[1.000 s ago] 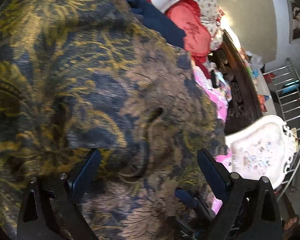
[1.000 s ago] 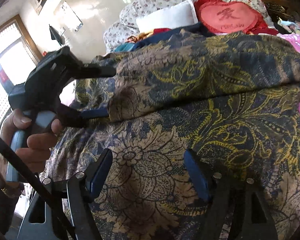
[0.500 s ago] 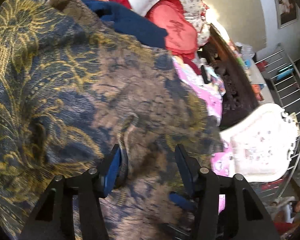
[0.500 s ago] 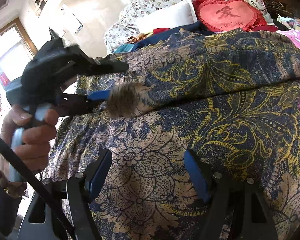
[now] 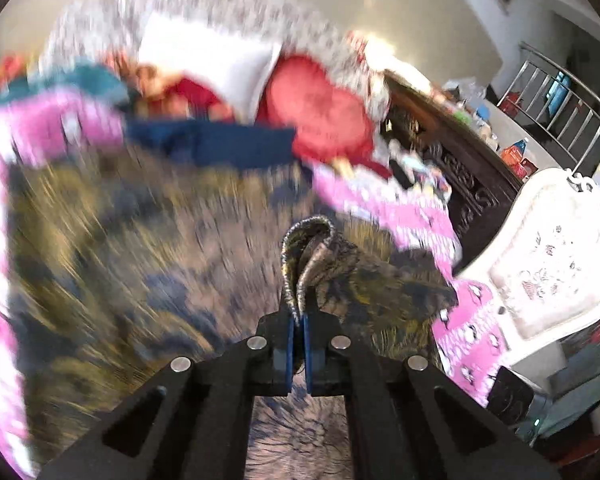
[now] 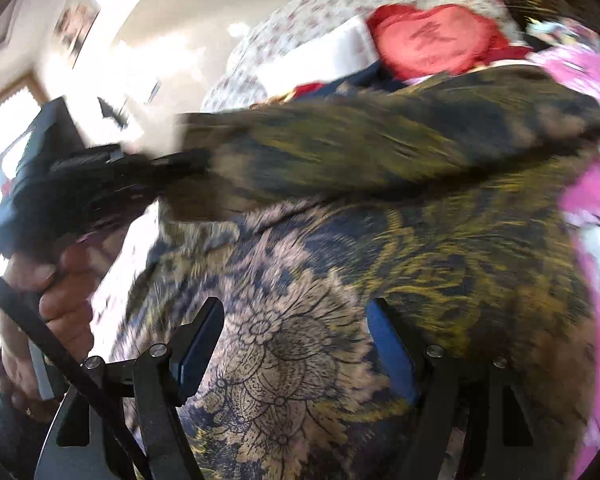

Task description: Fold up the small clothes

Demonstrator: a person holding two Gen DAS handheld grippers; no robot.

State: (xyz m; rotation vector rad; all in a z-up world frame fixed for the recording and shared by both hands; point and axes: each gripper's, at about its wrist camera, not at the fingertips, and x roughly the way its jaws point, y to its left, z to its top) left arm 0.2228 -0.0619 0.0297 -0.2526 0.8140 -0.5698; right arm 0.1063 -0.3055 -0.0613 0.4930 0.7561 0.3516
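Observation:
A patterned garment (image 5: 119, 264) in navy, gold and tan lies spread over a pink sheet. My left gripper (image 5: 296, 320) is shut on a pinched fold of this garment (image 5: 308, 248) and holds it raised. In the right wrist view the left gripper (image 6: 167, 164) pulls a long flap of the garment (image 6: 380, 148) up and to the left. My right gripper (image 6: 295, 344) is open, its fingers resting low over the flat part of the garment (image 6: 283, 360).
A red heart cushion (image 5: 320, 116), a white pillow (image 5: 207, 60) and a navy cloth (image 5: 211, 148) lie behind the garment. The pink sheet (image 5: 400, 208) extends right. A white ornate chair (image 5: 548, 264) and dark carved furniture (image 5: 456, 172) stand at right.
My left gripper closed on a fold of the garment and lifted it, pulling the flap up and left. My right gripper stayed open over the garment.

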